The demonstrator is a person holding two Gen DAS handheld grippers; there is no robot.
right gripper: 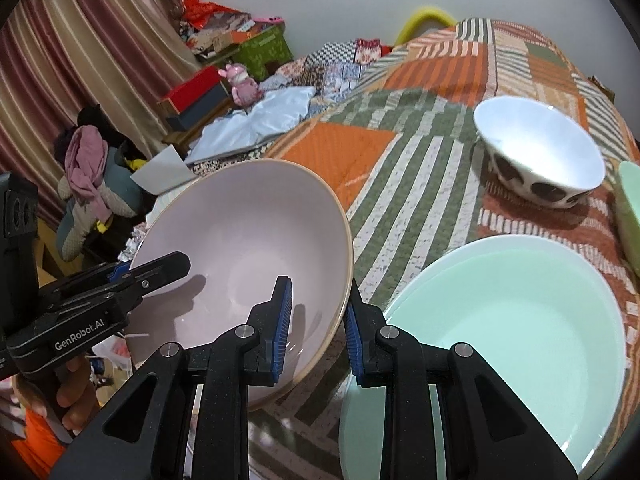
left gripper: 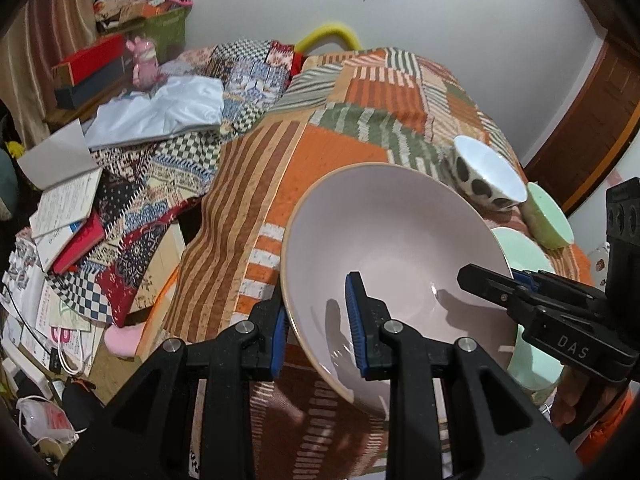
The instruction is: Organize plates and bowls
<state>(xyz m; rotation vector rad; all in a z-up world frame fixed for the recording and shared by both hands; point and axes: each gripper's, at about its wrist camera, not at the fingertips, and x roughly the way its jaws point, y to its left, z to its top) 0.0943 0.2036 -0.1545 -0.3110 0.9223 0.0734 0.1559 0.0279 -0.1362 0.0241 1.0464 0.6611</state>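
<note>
Parts of the scene are cut off: the pale green plate (right gripper: 520,320) runs under the right gripper's black frame and off the lower edge of the right wrist view, and a green bowl (left gripper: 548,216) behind it shows only a sliver there. In the left wrist view the plate is mostly hidden behind the pink bowl (left gripper: 392,256). Only fingers of each hand (right gripper: 74,400) show, wrapped under the gripper bodies, with an orange sleeve (right gripper: 36,444) below.

Both grippers angle steeply downward over a table draped in an orange, green and brown patchwork cloth (left gripper: 280,168).

The left gripper (left gripper: 316,328) pinches the pink bowl's near left rim, one blue pad inside the bowl and one outside. The right gripper (right gripper: 318,328) pinches the same bowl's right rim in the same way. The bowl hangs tilted between them, above the cloth at the table's near edge, just left of the green plate. A white bowl with dark spots (right gripper: 540,156) sits farther back on the cloth, well apart from both grippers.
</note>
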